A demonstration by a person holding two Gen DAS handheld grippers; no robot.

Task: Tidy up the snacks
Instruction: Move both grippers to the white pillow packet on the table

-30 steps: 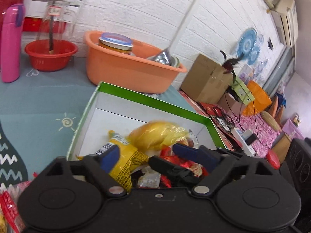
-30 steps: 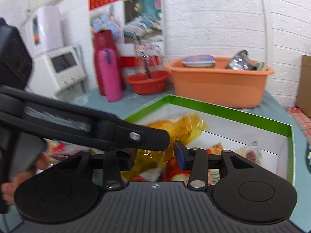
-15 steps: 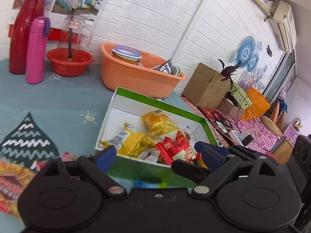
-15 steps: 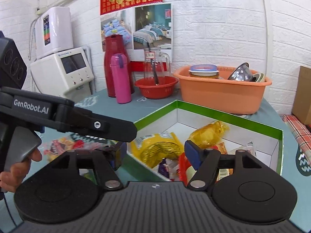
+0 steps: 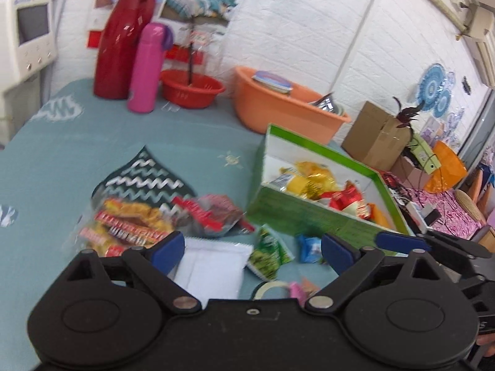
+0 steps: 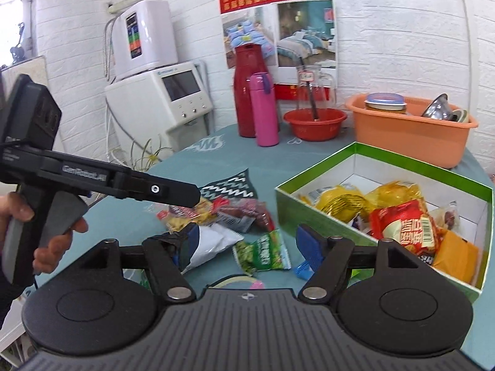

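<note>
Both views pulling back from box [image 6: 321,213]; right hand-held gripper [image 6: 244,241] just opening wide, empty; left hand-held gripper [image 5: 252,249] apart, empty. Snacks [image 5: 130,219] lower left awaiting pickup.

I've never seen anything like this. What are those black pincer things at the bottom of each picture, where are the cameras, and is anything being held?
There is no robot here: a person holds a black two-finger gripper in each hand, and each carries a wide-angle camera looking along its fingers. One picture comes from the left gripper, the other from the right gripper. In the right view you also see the person's left hand on the other tool's handle. Both grippers are open and hold nothing; the right one's jaws have just been opening. On the teal patterned tablecloth loose snack packets lie scattered, such as a small green packet and a white pouch. Beside them stands a green-rimmed cardboard box already holding several snacks.
</note>
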